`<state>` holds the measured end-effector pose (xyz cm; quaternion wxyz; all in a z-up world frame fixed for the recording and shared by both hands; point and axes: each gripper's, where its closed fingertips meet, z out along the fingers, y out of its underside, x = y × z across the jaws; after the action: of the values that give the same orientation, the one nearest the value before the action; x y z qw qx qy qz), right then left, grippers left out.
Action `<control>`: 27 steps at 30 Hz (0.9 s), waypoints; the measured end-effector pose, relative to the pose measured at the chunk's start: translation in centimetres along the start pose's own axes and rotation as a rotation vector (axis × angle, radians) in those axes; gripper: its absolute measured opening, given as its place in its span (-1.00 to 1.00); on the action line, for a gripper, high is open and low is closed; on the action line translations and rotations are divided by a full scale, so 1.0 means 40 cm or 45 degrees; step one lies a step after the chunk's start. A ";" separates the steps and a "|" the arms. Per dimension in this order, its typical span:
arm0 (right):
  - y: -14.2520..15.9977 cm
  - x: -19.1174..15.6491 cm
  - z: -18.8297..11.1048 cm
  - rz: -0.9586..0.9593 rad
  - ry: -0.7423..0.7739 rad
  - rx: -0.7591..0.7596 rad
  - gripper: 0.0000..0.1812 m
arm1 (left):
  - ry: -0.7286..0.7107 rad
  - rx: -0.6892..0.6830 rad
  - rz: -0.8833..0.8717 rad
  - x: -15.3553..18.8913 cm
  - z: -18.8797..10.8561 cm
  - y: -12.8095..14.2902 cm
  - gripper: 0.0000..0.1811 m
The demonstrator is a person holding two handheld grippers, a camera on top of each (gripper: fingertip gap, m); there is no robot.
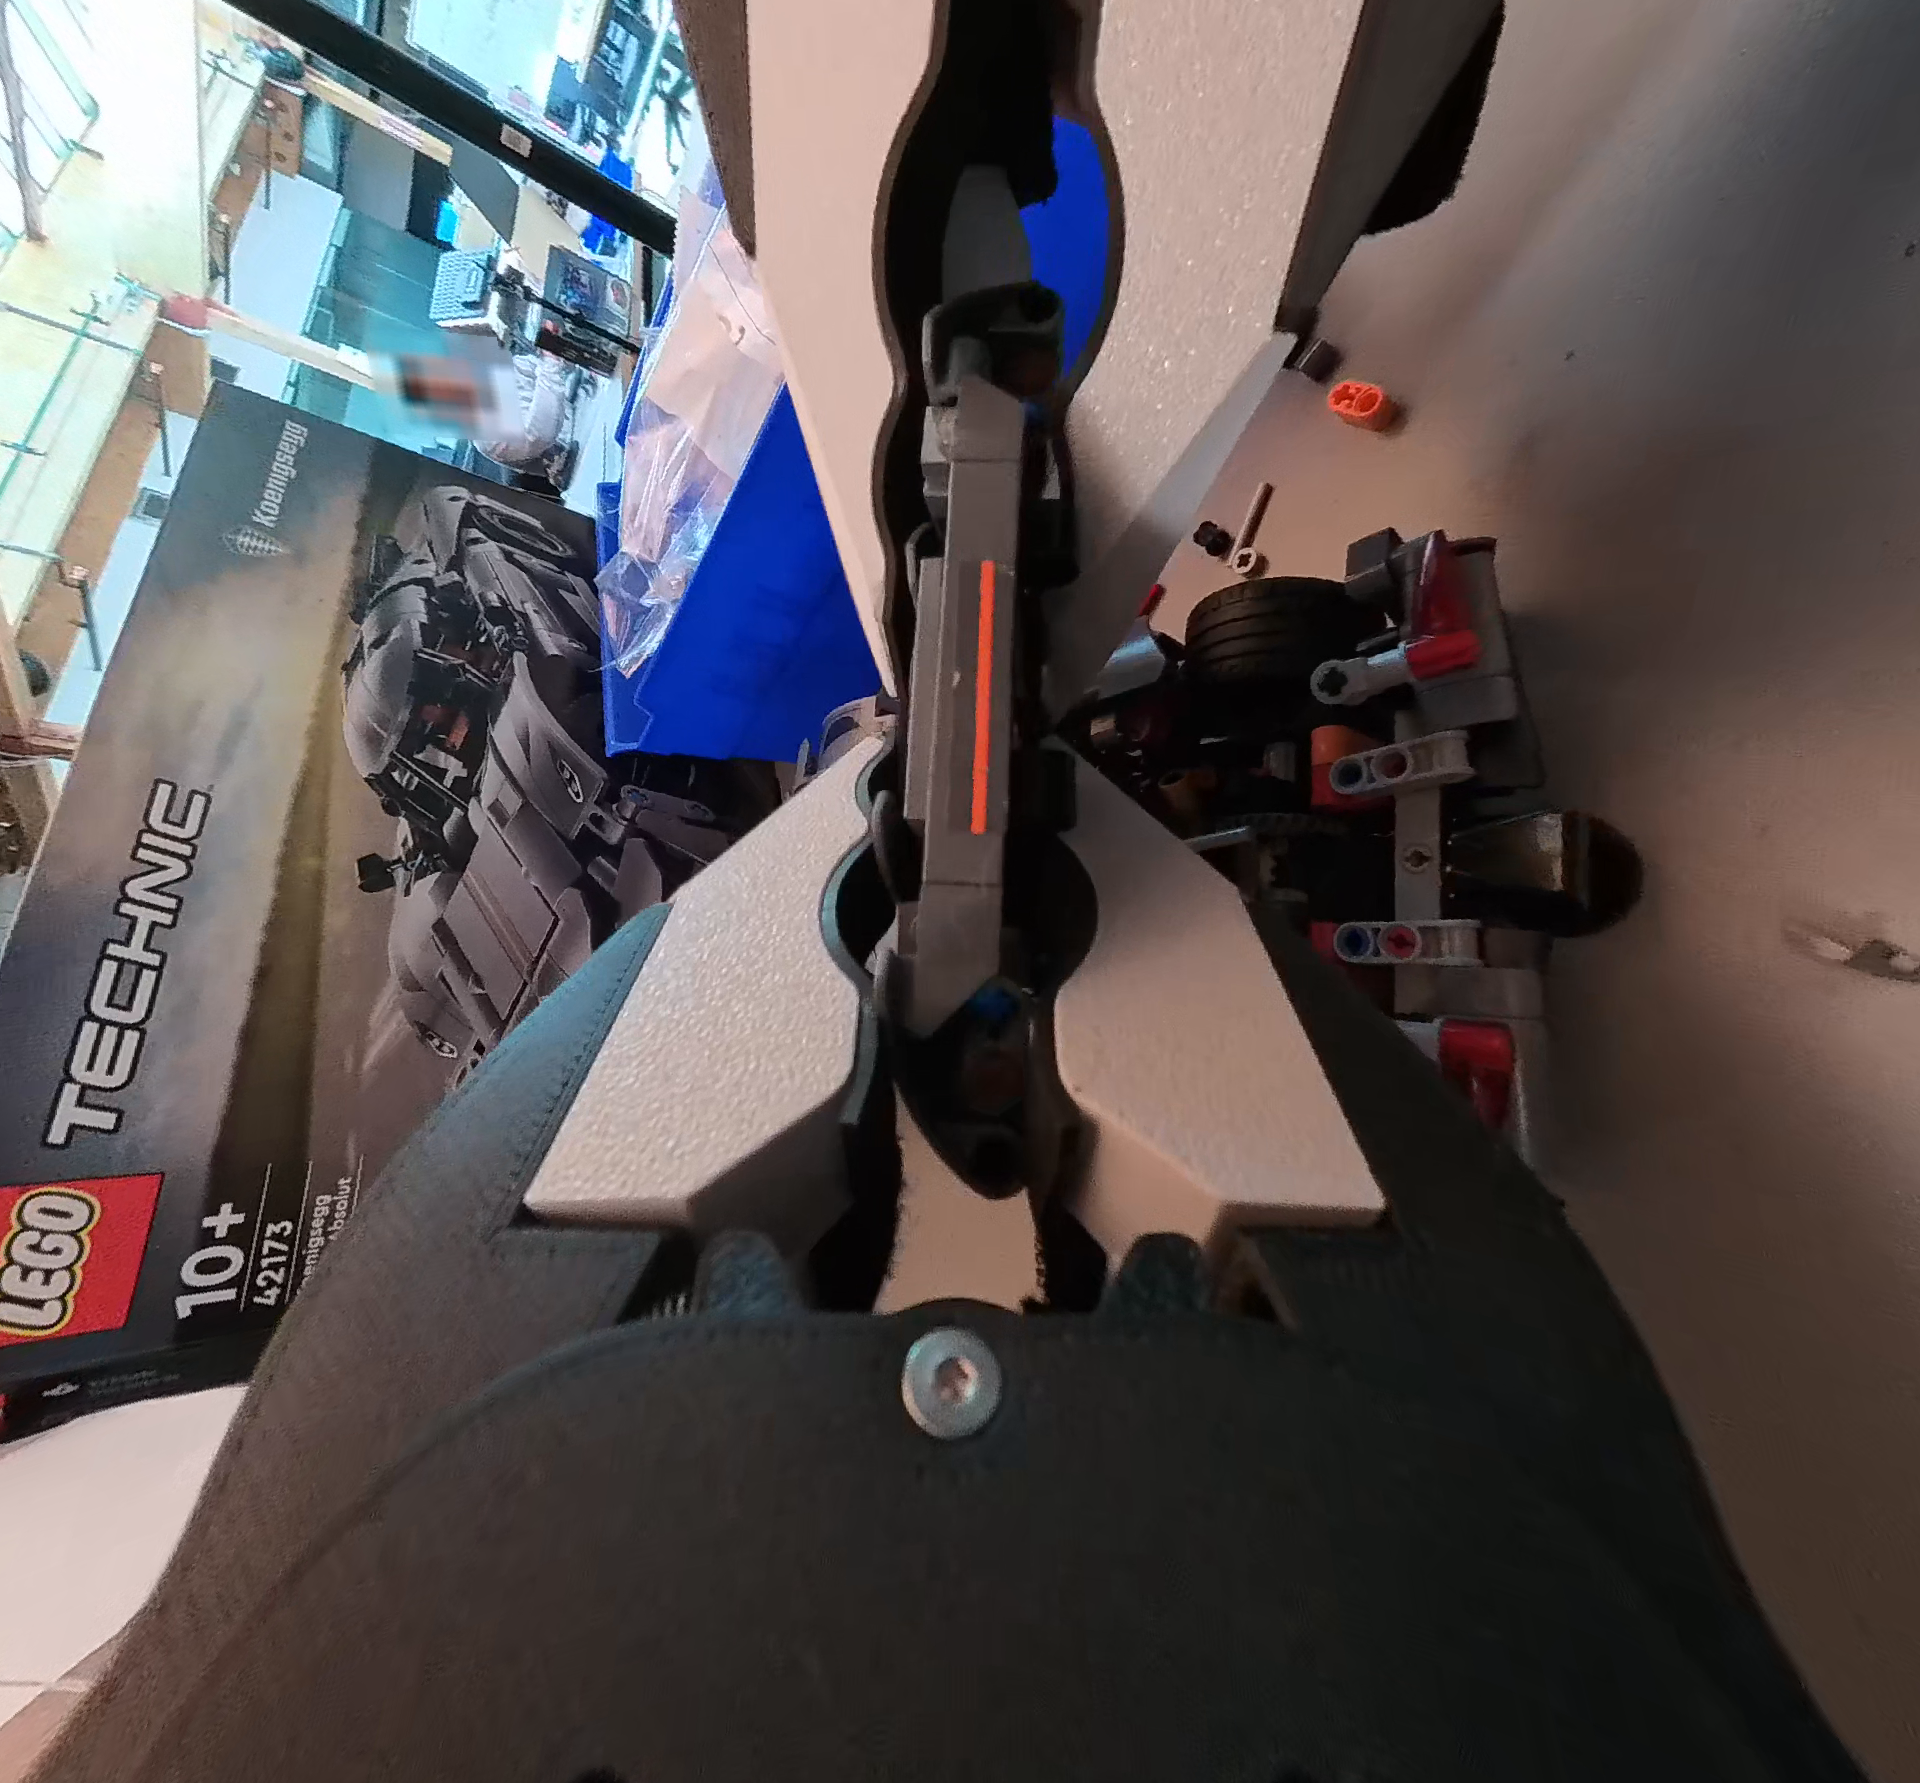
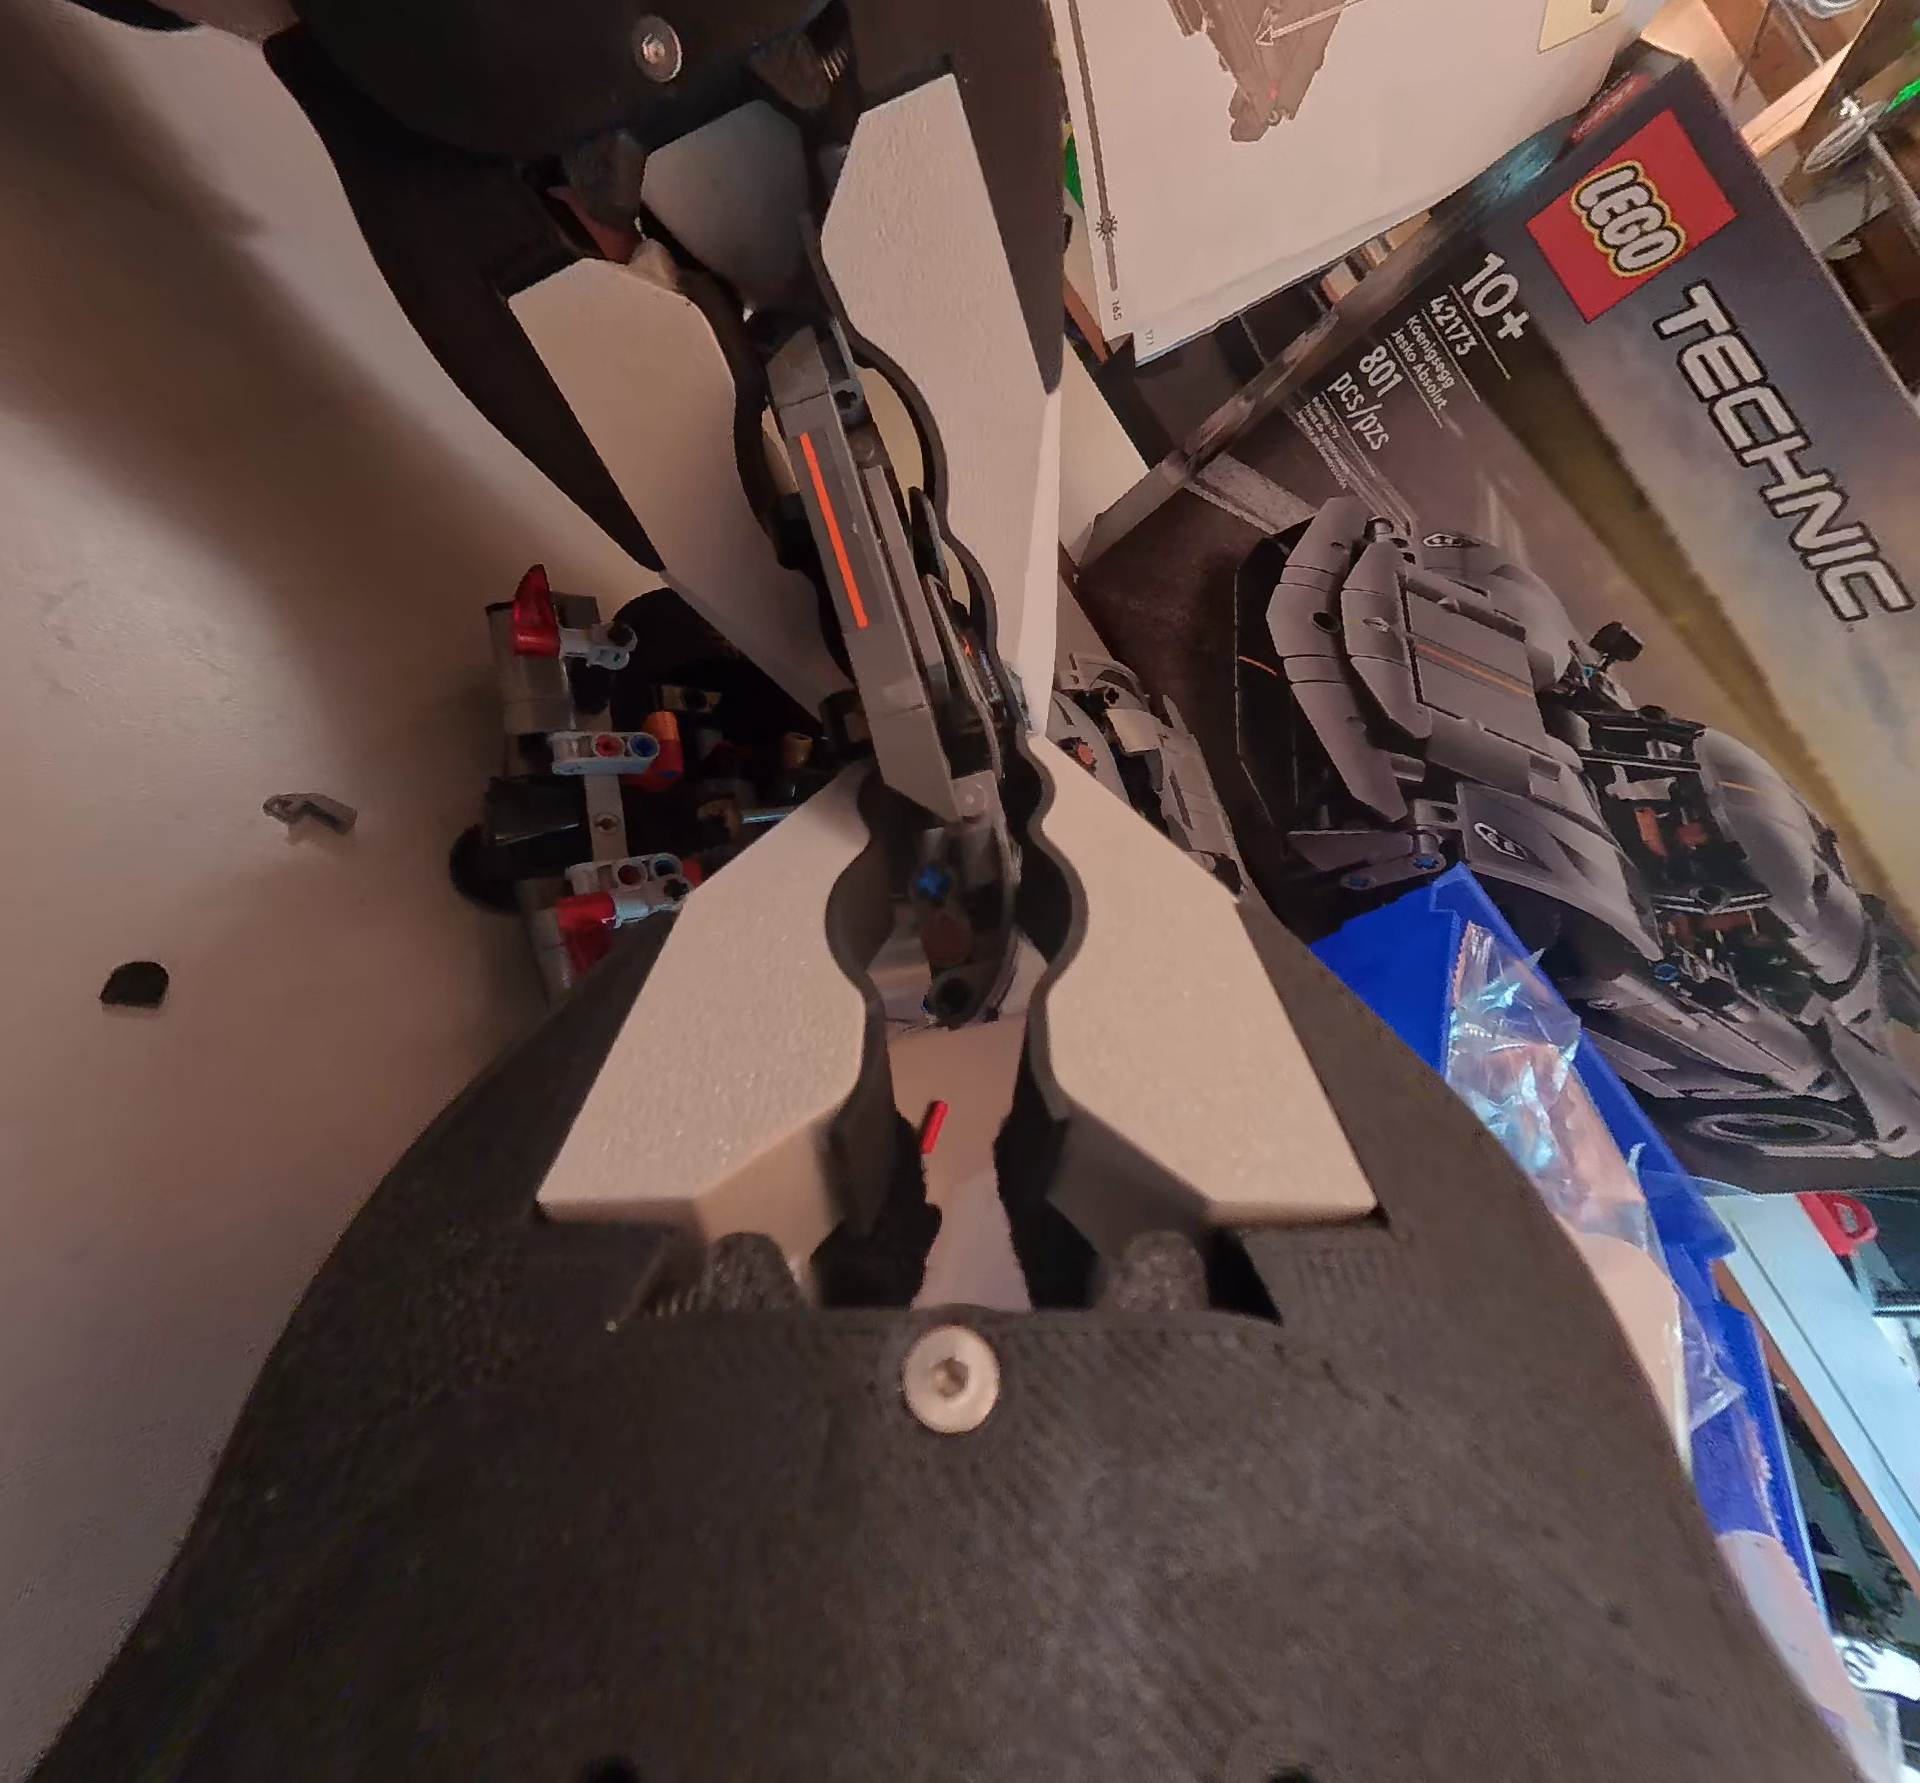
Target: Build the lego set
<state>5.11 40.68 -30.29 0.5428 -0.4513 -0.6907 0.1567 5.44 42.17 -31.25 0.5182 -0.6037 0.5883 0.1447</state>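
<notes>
A grey panel assembly [image 1: 961, 694] with an orange stripe hangs in the air, held at both ends. My left gripper [image 1: 966, 798] is shut on its near end. The right gripper's white fingers [image 1: 1195, 175] come in from the top and clamp the far end. In the right wrist view my right gripper [image 2: 956, 798] is shut on the same assembly [image 2: 862, 590], and the left gripper's fingers [image 2: 935, 279] come in from above. The partly built car chassis [image 1: 1403, 798] with a black tyre lies on the white table beyond; it also shows in the right wrist view [image 2: 603, 777].
The set's box [image 1: 260, 798] [image 2: 1558, 590] lies beside a blue bin [image 1: 748, 590] [image 2: 1455, 985] with plastic bags. An open instruction booklet [image 2: 1299, 71] stands behind. An orange connector [image 1: 1359, 403] and small loose parts [image 2: 310, 811] lie on the table. The grippers are tip to tip, or close to it. My left gripper's tips are some 12 centimeters from the orange connector [image 1: 1359, 403].
</notes>
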 end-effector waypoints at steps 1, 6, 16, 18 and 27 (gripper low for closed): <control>0.001 0.000 0.001 -0.001 -0.003 0.001 -0.82 | 0.004 0.004 0.014 0.000 0.001 0.001 -0.78; 0.005 -0.001 0.004 0.013 -0.002 0.016 -0.75 | 0.014 -0.023 0.056 -0.002 0.009 0.014 -0.71; 0.010 -0.010 -0.048 0.119 -0.123 0.135 -0.49 | 0.134 -0.111 -0.005 0.010 -0.034 0.060 -0.29; 0.015 -0.014 -0.061 0.086 -0.119 0.120 -0.54 | 0.155 -0.094 -0.037 0.015 -0.059 0.057 -0.36; 0.024 -0.041 -0.085 0.186 -0.167 -0.024 -0.55 | 0.154 -0.246 -0.127 0.070 -0.126 0.067 -0.47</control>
<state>8.56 38.96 -30.73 0.4793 -0.4943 -0.6915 0.2187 1.69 37.21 -32.55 0.4279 -0.6869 0.5710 0.1381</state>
